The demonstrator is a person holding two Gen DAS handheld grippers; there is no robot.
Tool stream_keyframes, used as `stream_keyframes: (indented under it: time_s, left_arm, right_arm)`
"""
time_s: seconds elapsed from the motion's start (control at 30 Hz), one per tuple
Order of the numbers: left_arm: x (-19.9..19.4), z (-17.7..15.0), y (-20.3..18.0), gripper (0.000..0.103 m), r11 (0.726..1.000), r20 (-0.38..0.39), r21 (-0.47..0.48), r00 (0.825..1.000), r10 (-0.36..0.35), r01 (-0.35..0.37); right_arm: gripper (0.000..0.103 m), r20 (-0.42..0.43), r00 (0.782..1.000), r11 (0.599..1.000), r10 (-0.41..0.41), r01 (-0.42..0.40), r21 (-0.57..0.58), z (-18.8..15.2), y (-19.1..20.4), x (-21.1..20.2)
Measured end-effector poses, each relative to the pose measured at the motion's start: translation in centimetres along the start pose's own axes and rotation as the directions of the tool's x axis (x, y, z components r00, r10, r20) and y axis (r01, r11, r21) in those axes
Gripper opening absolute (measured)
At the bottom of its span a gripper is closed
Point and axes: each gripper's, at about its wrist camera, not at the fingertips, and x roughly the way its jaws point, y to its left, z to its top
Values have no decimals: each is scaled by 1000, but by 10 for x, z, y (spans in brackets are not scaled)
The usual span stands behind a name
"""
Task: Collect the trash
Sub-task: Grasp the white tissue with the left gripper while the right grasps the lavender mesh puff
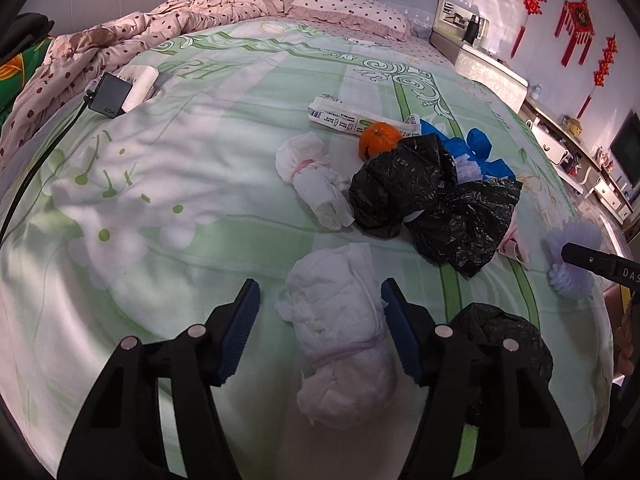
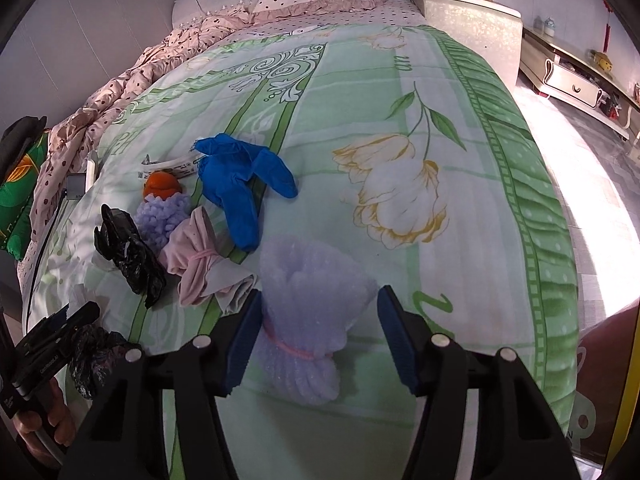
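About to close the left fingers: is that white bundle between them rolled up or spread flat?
Rolled up. The white padded bundle is a tight roll tied by a pink band, lying between the open left gripper.

L tongs wide apart around white tied bundle on bedspread.

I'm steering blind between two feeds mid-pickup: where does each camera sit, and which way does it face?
Left wrist: on the left gripper, low over the bed, facing the headboard; its open fingers straddle a white tissue bundle; the right gripper's tip shows at right.
Right wrist: on the right gripper, also facing the headboard; open fingers straddle a lilac foam bundle; the left gripper and hand show at lower left.
Shared: orange, blue gloves, black bags.
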Motion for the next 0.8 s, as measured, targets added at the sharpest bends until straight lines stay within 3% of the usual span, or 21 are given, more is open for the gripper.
stream_keyframes:
  time_s: [0.13, 0.23, 0.8]
  left_arm:
    - [2, 0, -3, 37, 1000, 4, 20, 1000, -7, 7]
    - [2, -1, -5, 32, 1000, 10, 30, 1000, -6, 6]
    - [-39, 10, -5, 30, 1000, 75, 18, 997, -1, 0]
  right_arm:
    - [47, 9, 1000, 999, 1, -1, -33, 1, 8, 1]
    - [39, 20, 1000, 999, 8, -7, -45, 1, 11, 0]
    - [35, 112, 991, 996, 79, -74, -43, -4, 10, -64]
